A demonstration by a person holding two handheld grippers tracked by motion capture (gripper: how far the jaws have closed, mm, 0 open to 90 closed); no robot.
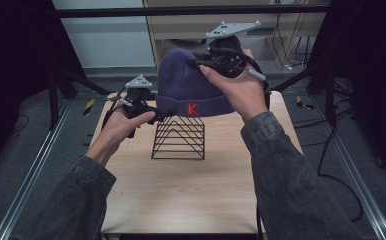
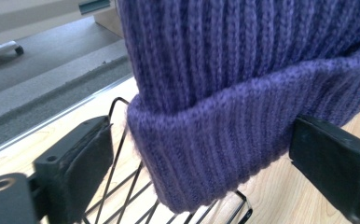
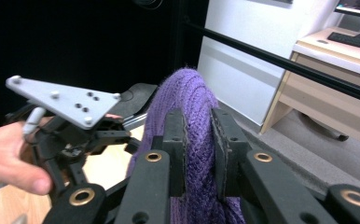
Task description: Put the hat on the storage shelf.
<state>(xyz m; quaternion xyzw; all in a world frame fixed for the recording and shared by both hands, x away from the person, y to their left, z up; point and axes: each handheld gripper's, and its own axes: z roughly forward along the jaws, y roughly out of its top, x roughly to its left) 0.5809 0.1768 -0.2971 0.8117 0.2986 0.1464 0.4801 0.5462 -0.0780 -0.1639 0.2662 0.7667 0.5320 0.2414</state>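
A purple knit beanie (image 1: 191, 82) with a red K on its cuff hangs over a black wire rack (image 1: 179, 140) on the wooden table (image 1: 181, 200). My right gripper (image 1: 197, 62) is up at the crown. In the right gripper view it (image 3: 197, 144) is shut on a fold of the purple knit (image 3: 187, 93). My left gripper (image 1: 162, 115) is at the cuff's left end. In the left gripper view its jaws (image 2: 201, 163) stand wide apart, open. The cuff (image 2: 225, 140) hangs between them and the rack's wires (image 2: 122, 186) lie just below.
Black frame bars (image 1: 191, 11) run around the table, with metal rails on the grey floor at both sides. A wooden cabinet with cables (image 1: 286, 40) stands behind. The table's near half is bare wood.
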